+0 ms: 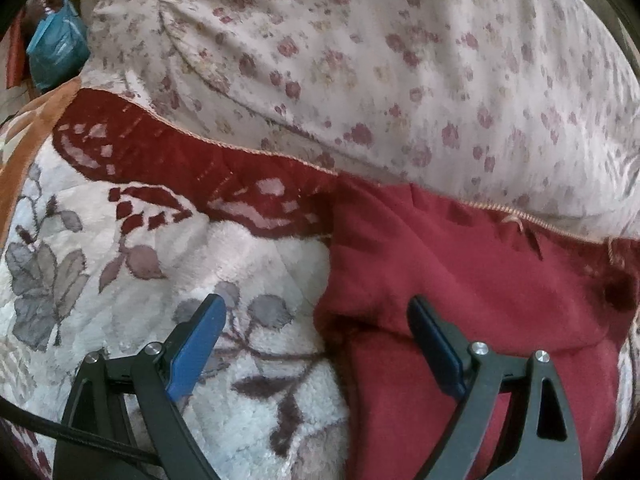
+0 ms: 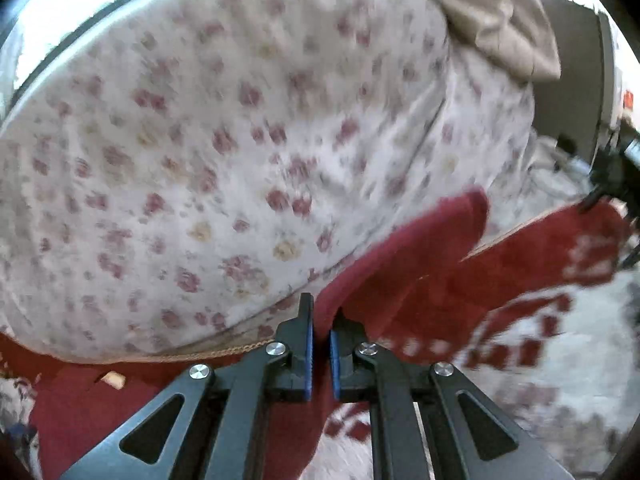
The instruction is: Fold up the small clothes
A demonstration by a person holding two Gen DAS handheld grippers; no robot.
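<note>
A small dark red garment (image 1: 460, 264) lies on a plush white blanket with grey and red flowers (image 1: 120, 280). My left gripper (image 1: 316, 320) is open just above the garment's left edge, its left fingertip over the blanket and its right fingertip over the red cloth. In the right wrist view my right gripper (image 2: 320, 320) is shut on an edge of the red garment (image 2: 400, 264) and holds it lifted, the cloth stretching up and to the right. That view is blurred by motion.
A large pale pillow with small pink flowers (image 1: 360, 60) lies right behind the garment and fills most of the right wrist view (image 2: 220, 152). A blue bag (image 1: 56, 52) sits at the far left. Beige cloth (image 2: 500, 12) hangs at the upper right.
</note>
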